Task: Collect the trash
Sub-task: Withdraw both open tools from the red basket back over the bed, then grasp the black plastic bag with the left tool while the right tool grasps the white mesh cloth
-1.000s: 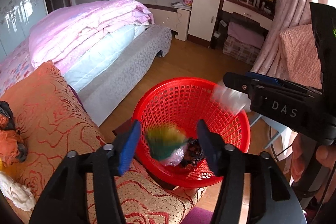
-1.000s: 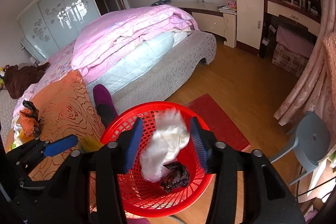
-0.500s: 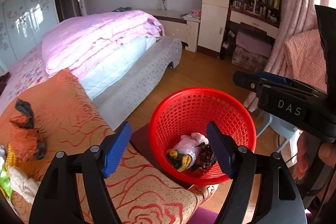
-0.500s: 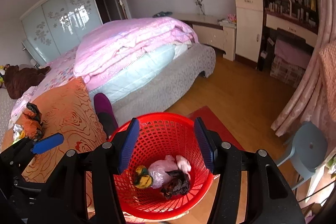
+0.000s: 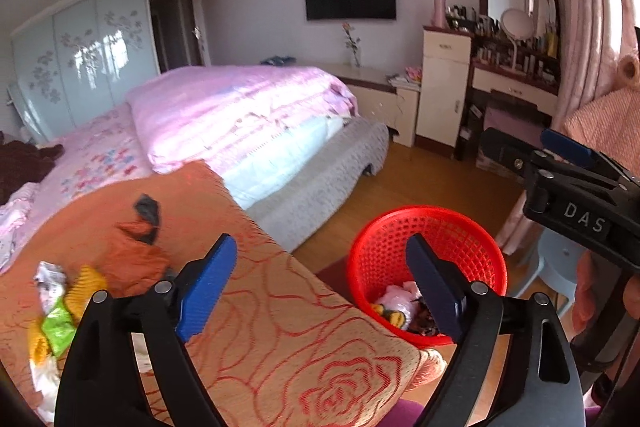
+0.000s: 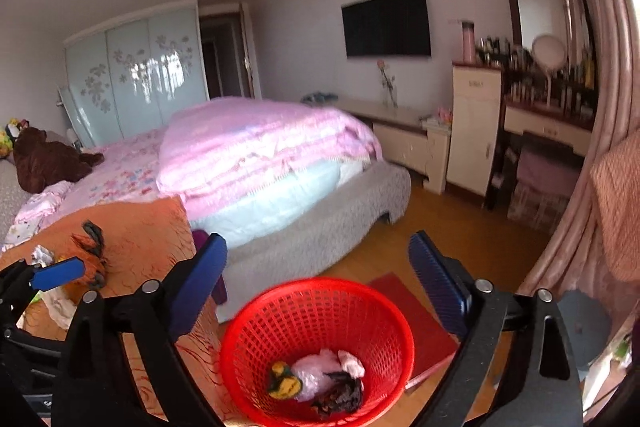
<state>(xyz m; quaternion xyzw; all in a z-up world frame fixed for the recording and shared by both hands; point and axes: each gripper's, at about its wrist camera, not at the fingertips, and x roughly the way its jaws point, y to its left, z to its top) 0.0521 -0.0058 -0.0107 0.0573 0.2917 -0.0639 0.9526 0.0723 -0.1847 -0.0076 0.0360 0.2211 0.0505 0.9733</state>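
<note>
A red mesh basket (image 5: 476,247) (image 6: 276,331) stands on the floor beside the orange rose-patterned cushion (image 5: 288,327). It holds a yellow-green wrapper (image 6: 283,381), a pink-white bag (image 6: 316,371) and a dark scrap (image 6: 340,393). More trash lies on the cushion at left: a green wrapper (image 5: 60,323), a yellow piece (image 5: 86,285), white paper (image 5: 48,279) and an orange-and-black bag (image 5: 136,251). My left gripper (image 5: 320,283) is open and empty over the cushion's edge. My right gripper (image 6: 318,283) is open and empty above the basket.
A bed with a pink quilt (image 5: 240,107) fills the middle. A red mat (image 6: 416,315) lies by the basket on the wood floor. A grey stool (image 6: 584,323), pink curtains (image 6: 576,227), a dresser (image 5: 440,87) and a vanity stand to the right.
Both grippers dropped their trash into the basket, opened wide, and rose away from it. The left view swung left toward the trash on the cushion.
</note>
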